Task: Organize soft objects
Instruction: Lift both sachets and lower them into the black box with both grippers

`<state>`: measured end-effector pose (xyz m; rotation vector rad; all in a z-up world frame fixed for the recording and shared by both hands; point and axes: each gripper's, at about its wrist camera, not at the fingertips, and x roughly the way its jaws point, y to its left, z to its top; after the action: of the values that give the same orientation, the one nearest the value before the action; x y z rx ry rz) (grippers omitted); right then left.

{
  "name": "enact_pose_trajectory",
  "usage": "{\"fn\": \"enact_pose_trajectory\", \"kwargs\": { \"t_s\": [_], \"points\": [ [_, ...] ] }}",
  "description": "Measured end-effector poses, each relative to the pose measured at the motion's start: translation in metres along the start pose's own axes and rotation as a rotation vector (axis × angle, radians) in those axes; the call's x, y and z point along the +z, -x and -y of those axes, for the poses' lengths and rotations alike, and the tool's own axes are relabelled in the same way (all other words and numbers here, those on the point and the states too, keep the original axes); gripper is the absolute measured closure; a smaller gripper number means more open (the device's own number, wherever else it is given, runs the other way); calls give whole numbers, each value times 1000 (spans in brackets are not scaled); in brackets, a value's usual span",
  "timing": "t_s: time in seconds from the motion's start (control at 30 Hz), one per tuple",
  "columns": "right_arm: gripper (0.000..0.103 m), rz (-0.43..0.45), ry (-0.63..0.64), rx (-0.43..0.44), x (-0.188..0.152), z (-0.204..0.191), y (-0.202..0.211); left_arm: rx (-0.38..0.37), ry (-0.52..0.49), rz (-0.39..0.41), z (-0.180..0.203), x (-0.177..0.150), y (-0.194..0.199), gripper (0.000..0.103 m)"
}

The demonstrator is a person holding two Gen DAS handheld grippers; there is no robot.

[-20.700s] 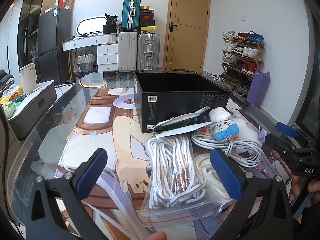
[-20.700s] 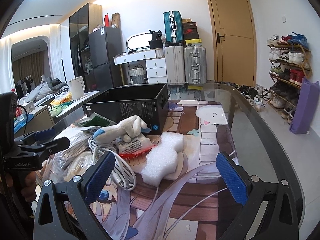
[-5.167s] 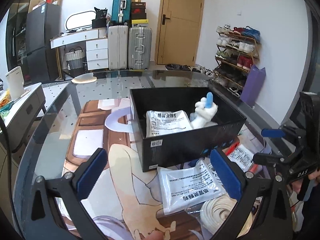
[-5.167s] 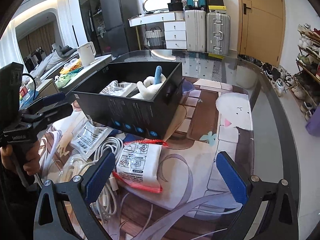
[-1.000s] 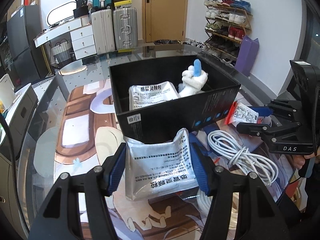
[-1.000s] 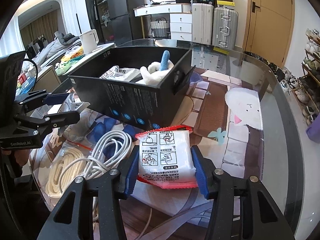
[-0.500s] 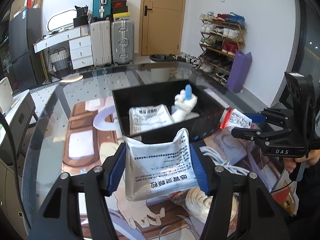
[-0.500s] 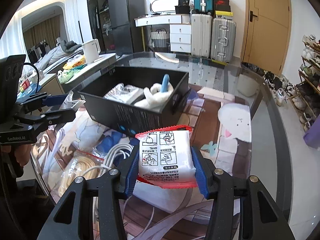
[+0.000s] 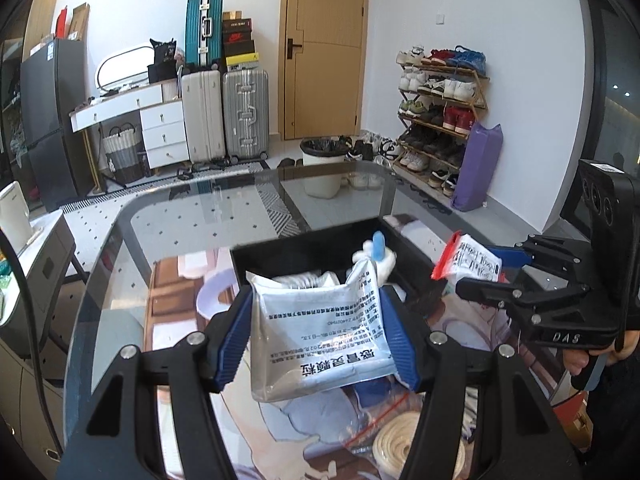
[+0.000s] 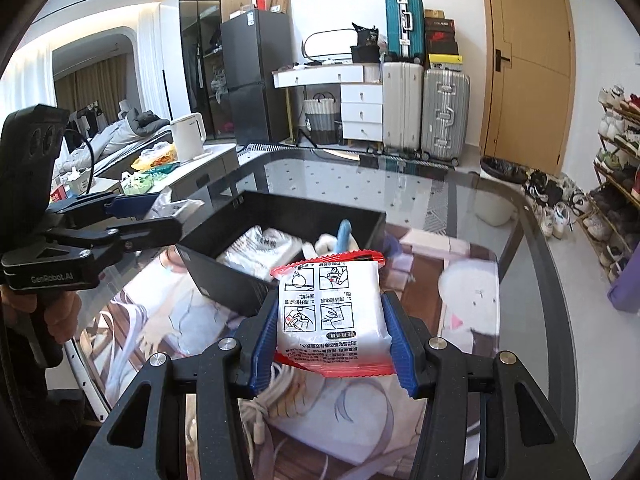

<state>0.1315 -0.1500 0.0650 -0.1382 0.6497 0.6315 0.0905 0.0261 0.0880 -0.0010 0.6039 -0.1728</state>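
A glass table (image 10: 532, 248) is carrying an illustrated mat (image 10: 472, 292). A black box (image 10: 288, 216) is sitting on the mat; just in front of the box, white cables (image 10: 276, 396) and a bagged rope coil (image 9: 400, 444) are lying.

Left gripper (image 9: 316, 336) raised, jaws clamped on a pouch; right gripper (image 10: 332, 336) raised alongside it, jaws clamped on a packet.

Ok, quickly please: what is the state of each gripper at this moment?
Left gripper: closed on the silver pouch, lifted above the table.
Right gripper: closed on the red-edged white packet, also lifted.
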Motion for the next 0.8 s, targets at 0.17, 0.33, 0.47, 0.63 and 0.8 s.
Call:
{"fn": "enact_pose_trajectory", "kwargs": {
  "t_s": [0.17, 0.33, 0.47, 0.63, 0.8],
  "points": [
    [52, 13, 24, 4, 13, -7, -4, 1, 7, 32, -2, 11, -2, 42],
    [52, 21, 43, 5, 25, -9, -7, -1, 6, 43, -2, 19, -8, 42],
    [52, 17, 48, 2, 33, -10, -12, 2, 2, 45, -2, 22, -15, 42],
    [52, 5, 61, -2, 34, -11, -18, 3, 0, 39, -4, 23, -23, 42],
    [52, -20, 77, -1, 37, -12, -27, 1, 6, 28, -8, 21, -34, 42]
  ]
}}
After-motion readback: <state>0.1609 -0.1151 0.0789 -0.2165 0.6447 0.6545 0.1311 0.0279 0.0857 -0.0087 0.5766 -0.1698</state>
